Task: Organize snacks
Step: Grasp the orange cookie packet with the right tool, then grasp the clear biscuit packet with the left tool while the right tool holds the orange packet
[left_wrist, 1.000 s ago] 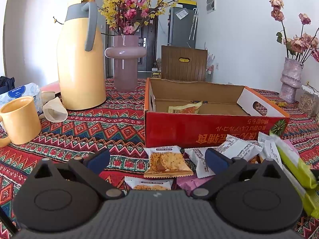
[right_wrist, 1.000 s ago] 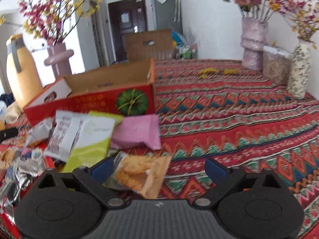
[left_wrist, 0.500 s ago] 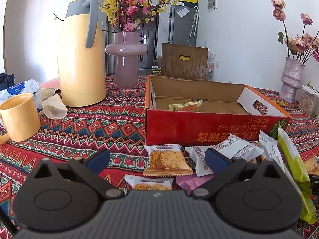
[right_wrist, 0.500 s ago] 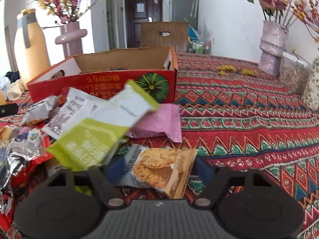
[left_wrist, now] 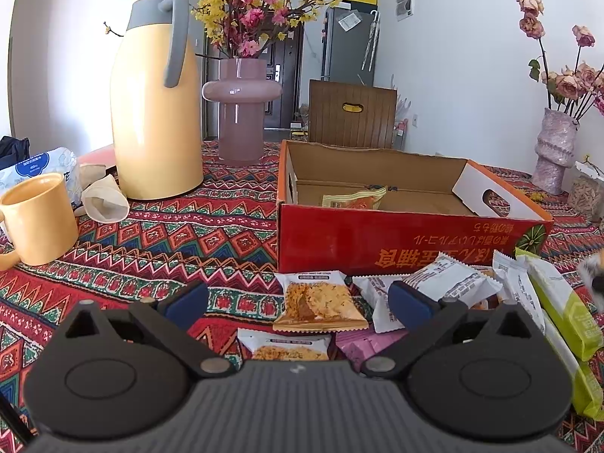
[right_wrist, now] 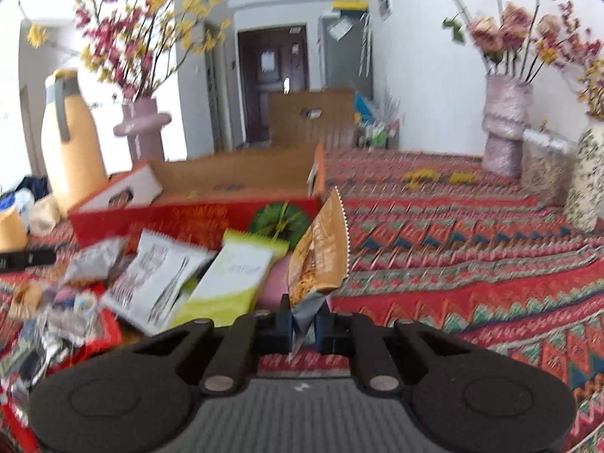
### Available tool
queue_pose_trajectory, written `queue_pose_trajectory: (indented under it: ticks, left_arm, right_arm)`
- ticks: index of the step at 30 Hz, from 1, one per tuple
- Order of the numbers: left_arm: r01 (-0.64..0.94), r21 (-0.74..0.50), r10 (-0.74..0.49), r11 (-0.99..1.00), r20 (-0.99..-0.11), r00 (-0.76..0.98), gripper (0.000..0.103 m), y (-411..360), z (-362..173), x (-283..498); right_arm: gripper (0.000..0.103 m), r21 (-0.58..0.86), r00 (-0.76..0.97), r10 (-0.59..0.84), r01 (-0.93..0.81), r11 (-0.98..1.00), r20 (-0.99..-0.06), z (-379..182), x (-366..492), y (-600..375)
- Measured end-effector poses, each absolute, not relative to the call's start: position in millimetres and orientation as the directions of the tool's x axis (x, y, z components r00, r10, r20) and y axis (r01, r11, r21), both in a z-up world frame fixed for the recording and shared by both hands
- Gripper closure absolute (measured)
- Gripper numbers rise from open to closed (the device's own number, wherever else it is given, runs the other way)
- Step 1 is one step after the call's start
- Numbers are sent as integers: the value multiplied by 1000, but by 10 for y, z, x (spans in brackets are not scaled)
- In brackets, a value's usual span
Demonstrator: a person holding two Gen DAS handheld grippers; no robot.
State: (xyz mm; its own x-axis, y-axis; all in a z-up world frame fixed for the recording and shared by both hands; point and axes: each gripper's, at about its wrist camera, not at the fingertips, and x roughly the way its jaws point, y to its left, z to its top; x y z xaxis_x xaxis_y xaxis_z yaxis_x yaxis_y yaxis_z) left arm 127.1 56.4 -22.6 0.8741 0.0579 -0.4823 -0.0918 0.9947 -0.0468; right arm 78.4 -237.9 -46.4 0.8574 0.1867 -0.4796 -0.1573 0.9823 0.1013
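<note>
1. Since the earlier frame we see the right claw (right_wrist: 304, 326) go from spread wide to clamped on the orange cracker packet (right_wrist: 321, 255), now upright off the desk (right_wrist: 472, 264).
2. The packet rises from the claw's tips, near the red box (right_wrist: 196, 219).
3. The left claw (left_wrist: 298, 302) stands apart, empty, above two cracker packets (left_wrist: 319, 302); one packet (left_wrist: 355, 200) lies inside the box.

Box (left_wrist: 377, 238): corrugated cardboard, glossy red print outside, raw brown inside. Snack packets (left_wrist: 321, 302): shiny crinkled plastic film. Tabletop cloth (left_wrist: 170, 234): woven, matt, patterned. Jug (left_wrist: 154, 113) and mug (left_wrist: 37, 219): smooth, satin yellow. Vase (left_wrist: 241, 109): glossy pink. Gripper bodies: matt black plastic.
</note>
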Motion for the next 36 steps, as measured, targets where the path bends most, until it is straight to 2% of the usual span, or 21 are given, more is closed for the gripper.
queue_pose_trajectory:
  ticks: [8, 13, 18, 24, 26, 27, 29, 30, 32, 36]
  left_arm:
    - [-108, -29, 78, 994, -509, 857, 0, 549, -249, 1310]
    - [-117, -25, 83, 993, -561, 824, 0, 589, -245, 1347]
    - [-120, 42, 119, 992, -638, 761, 0, 569, -325, 1409]
    - [-139, 42, 132, 989, -655, 744, 1, 612, -334, 1342]
    - [-133, 55, 136, 990, -661, 738, 5, 594, -343, 1322]
    - [-129, 59, 136, 990, -667, 733, 10, 586, -353, 1318]
    - [-126, 65, 136, 990, -683, 718, 23, 578, -383, 1330]
    - [-123, 61, 131, 991, -692, 710, 33, 576, -402, 1340]
    - [-110, 42, 108, 993, -689, 717, 48, 574, -402, 1326]
    - [-102, 41, 103, 994, -680, 726, 53, 546, -388, 1301]
  right_arm:
    - [93, 121, 891, 213, -179, 976, -401, -434, 1073, -2318]
    - [93, 165, 876, 238, -184, 969, -419, -561, 1162, -2352]
    - [93, 199, 872, 258, -190, 961, -415, -597, 1166, -2405]
    - [92, 212, 876, 270, -198, 957, -400, -612, 1114, -2422]
    - [92, 216, 876, 272, -199, 956, -398, -613, 1108, -2426]
    - [92, 216, 876, 272, -199, 956, -397, -611, 1105, -2421]
    - [92, 217, 877, 273, -199, 956, -396, -613, 1100, -2425]
    - [92, 216, 877, 272, -199, 956, -397, -613, 1098, -2422]
    - [92, 214, 877, 271, -199, 956, -396, -615, 1097, -2420]
    - [92, 209, 878, 268, -199, 958, -397, -614, 1094, -2405]
